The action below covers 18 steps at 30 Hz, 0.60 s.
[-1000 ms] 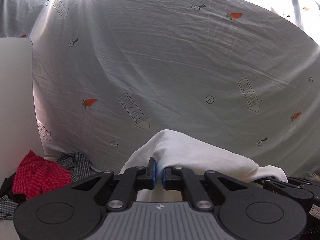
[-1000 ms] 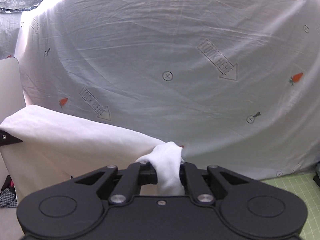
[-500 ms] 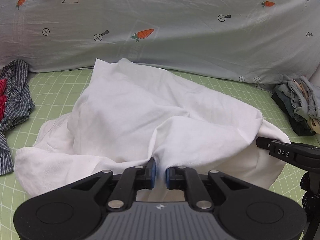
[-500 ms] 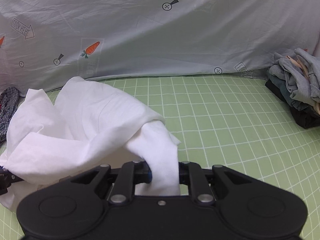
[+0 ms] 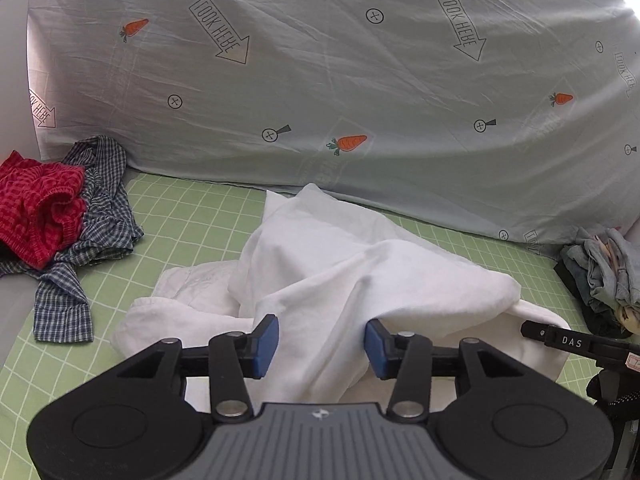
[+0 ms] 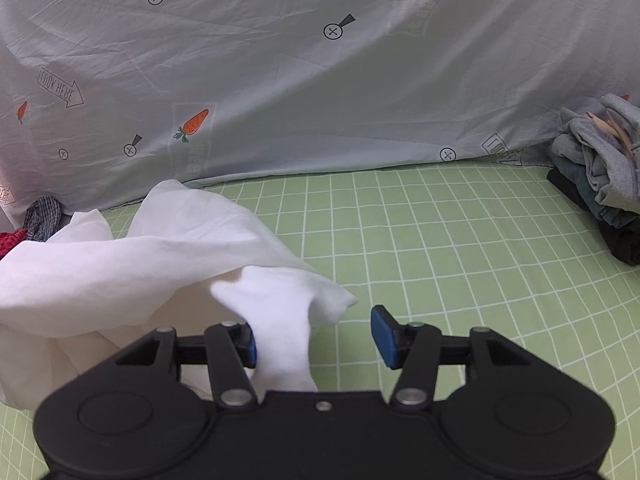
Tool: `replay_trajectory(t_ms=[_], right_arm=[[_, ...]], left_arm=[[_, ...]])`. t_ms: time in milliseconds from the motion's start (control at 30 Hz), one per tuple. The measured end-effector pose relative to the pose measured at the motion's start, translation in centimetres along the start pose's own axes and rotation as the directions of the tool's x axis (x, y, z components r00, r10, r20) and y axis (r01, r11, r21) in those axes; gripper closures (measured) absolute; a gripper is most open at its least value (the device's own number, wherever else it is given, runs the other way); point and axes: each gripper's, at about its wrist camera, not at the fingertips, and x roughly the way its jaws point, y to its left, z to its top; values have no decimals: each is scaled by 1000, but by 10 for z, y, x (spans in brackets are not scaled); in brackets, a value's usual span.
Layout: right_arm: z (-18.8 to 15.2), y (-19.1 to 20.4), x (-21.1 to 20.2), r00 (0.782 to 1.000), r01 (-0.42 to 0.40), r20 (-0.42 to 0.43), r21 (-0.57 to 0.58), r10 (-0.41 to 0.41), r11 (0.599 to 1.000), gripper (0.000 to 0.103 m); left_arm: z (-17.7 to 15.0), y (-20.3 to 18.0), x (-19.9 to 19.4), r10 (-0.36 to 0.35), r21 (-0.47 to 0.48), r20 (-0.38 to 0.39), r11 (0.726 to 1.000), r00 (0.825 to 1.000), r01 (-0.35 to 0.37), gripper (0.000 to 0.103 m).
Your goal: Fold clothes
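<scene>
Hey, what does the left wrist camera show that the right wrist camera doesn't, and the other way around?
Only the left wrist view shows the open left tool, the checked shirt spread over the mat under the red knit garment, and a black bar marked DAS by the white cloth.

Only the right wrist view shows the open right tool and a wide bare stretch of green grid mat.

Both show the crumpled white garment, the carrot-print sheet behind, and the stack of grey and dark folded clothes at the right.
</scene>
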Motion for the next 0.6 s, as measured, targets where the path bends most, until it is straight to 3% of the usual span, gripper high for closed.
replay_trajectory(t_ms=[167, 300, 433, 600], right_arm=[[-6, -11, 11, 995, 83, -58, 19, -82, 996, 45], [-11, -22, 15, 988, 129, -93, 52, -124, 990, 48], [-14, -32, 3, 992, 114, -74, 131, -104, 985, 48], [-13, -25, -13, 993, 114, -5, 157, -115, 981, 48]], left_arm=[[0, 18, -20, 37, -42, 49, 999, 998, -35, 52], [3, 52, -33, 61, -146, 75, 988, 995, -49, 52], [-4, 70, -18, 169, -155, 5, 974, 986, -166, 52], [-22, 92, 10, 153, -258, -111, 950, 982, -177, 52]])
